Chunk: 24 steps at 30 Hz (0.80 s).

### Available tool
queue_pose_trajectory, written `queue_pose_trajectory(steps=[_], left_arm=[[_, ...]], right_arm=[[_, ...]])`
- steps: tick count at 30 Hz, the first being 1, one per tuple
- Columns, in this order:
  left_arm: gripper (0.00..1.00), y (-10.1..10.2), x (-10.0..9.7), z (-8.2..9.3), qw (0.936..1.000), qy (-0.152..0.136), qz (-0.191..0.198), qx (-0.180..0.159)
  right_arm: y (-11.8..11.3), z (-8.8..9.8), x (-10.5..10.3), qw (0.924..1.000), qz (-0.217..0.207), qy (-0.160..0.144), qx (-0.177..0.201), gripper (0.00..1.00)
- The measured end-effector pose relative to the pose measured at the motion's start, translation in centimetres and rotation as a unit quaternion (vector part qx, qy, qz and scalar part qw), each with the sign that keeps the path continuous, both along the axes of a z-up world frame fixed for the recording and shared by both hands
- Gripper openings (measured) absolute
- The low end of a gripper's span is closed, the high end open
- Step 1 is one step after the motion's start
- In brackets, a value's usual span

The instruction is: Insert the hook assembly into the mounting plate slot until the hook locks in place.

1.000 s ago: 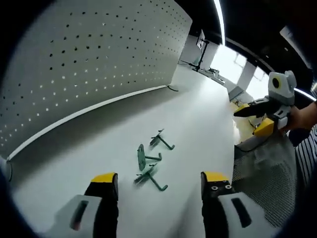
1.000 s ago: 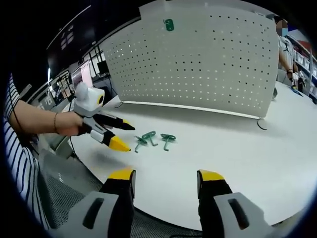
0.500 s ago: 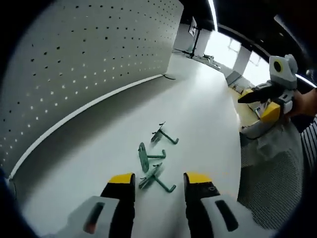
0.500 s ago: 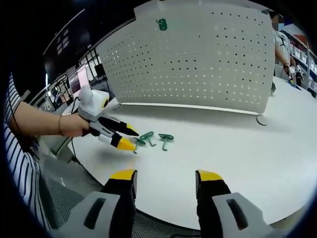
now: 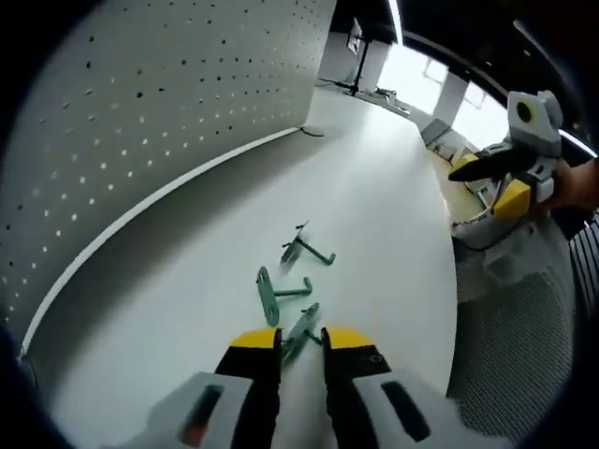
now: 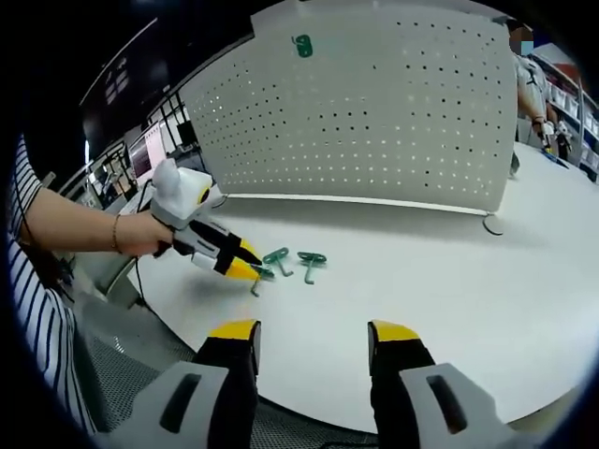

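Note:
Three green hooks lie on the white table (image 5: 374, 215). The nearest hook (image 5: 300, 329) sits between my left gripper's (image 5: 300, 340) yellow tips, which are shut on it. A second hook (image 5: 272, 293) and a third hook (image 5: 306, 251) lie just beyond. The right gripper view has the left gripper (image 6: 249, 271) pinching that hook (image 6: 256, 279) low on the table, beside the two loose hooks (image 6: 312, 262). My right gripper (image 6: 314, 339) hangs open over the table's near edge, nothing between its fingers. The white pegboard (image 6: 374, 122) stands upright behind, with one green hook (image 6: 302, 45) mounted near its top.
The pegboard's (image 5: 140, 112) base runs along the table's far side. A grey mesh surface (image 5: 524, 355) lies past the table edge. My right gripper (image 5: 496, 182) shows off that edge. A person (image 6: 535, 84) stands behind the board, far right.
My left gripper has come down and forward over the nearest hook, and its jaws have narrowed from wide open to shut on it. The right gripper has stayed put and open.

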<state>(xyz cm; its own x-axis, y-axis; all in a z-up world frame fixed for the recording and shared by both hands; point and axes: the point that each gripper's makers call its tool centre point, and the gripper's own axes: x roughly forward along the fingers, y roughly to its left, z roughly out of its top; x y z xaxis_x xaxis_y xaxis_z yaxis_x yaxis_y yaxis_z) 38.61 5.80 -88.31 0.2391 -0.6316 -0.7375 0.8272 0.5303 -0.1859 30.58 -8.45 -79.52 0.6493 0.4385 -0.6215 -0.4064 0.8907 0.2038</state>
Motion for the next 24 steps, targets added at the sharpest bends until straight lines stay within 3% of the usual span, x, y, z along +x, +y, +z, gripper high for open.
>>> queue_pose_trajectory(steps=[8, 24], left_arm=[[0.07, 0.38, -0.08, -0.07, 0.999, -0.02, -0.022, 0.033], [0.01, 0.45, -0.24, -0.18, 0.9978, -0.03, -0.038, 0.044]], right_arm=[[0.0, -0.06, 0.0, 1.0, 0.0, 0.002, 0.001, 0.42], [-0.1, 0.02, 0.09, 1.0, -0.004, -0.001, 0.004, 0.41]])
